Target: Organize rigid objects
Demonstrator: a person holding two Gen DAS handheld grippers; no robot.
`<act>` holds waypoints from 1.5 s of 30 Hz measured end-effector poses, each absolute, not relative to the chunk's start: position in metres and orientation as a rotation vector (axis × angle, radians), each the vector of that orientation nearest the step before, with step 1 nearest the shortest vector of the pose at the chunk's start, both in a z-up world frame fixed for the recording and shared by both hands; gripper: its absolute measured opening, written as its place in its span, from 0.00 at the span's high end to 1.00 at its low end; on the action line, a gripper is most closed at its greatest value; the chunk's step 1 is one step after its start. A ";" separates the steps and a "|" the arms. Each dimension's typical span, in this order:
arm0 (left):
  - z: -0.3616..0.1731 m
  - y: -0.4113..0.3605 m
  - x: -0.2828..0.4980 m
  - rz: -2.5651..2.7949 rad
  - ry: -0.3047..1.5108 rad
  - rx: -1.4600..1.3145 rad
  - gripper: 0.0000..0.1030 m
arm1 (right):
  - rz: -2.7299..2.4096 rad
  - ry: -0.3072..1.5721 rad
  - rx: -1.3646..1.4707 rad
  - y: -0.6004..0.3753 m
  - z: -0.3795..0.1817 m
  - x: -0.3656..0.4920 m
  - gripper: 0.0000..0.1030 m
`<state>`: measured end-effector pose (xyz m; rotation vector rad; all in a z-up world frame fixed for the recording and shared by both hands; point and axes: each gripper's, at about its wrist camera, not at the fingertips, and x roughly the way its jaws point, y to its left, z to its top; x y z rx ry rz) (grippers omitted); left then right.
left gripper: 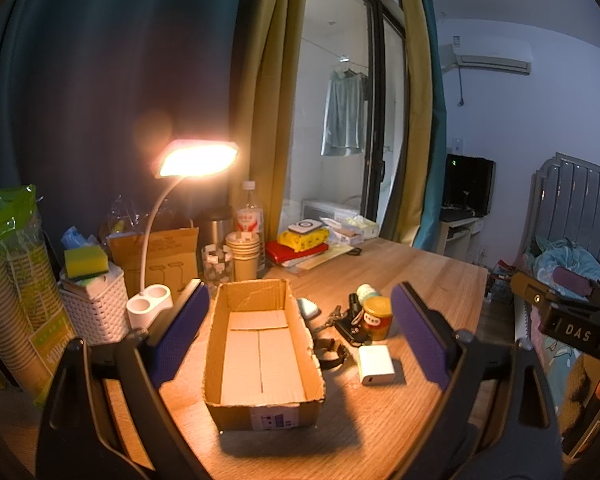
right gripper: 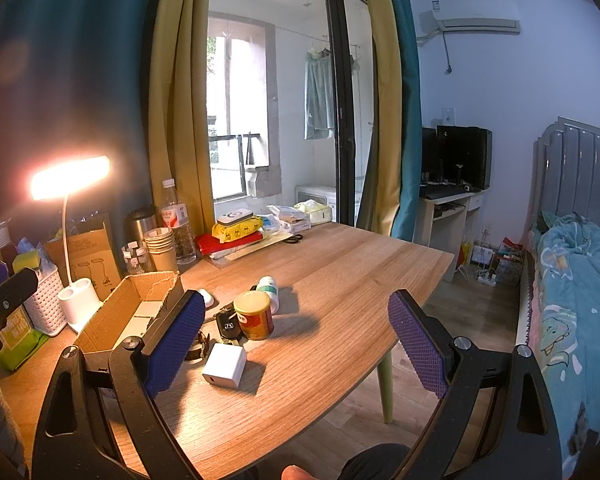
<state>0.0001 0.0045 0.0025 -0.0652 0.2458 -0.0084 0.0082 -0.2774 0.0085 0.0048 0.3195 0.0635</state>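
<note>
Both tools spread wide, nothing held: left tool point(left gripper: 300, 336) frames the empty cardboard box point(left gripper: 260, 352), right tool point(right gripper: 296, 340) over the white charger point(right gripper: 225, 365).

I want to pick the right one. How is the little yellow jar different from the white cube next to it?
The yellow jar is round and stands upright; the white cube is boxy and lies flat. The jar has a red label; the cube is plain, with one small port. The jar touches the car key; the cube sits nearer the camera. Both rest on the table.
</note>
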 end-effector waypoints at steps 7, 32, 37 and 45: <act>0.003 0.004 0.000 -0.008 0.246 -0.066 0.10 | 0.064 0.321 0.005 -0.277 0.008 0.008 0.08; -0.021 0.018 0.033 0.056 0.367 -0.105 0.10 | 0.086 0.388 -0.012 -0.266 -0.012 0.036 0.08; -0.045 0.038 0.064 0.096 0.494 -0.142 0.10 | 0.104 0.454 -0.023 -0.256 -0.029 0.068 0.08; -0.097 0.068 0.111 0.141 0.719 -0.167 0.10 | 0.148 0.555 -0.032 -0.239 -0.060 0.110 0.08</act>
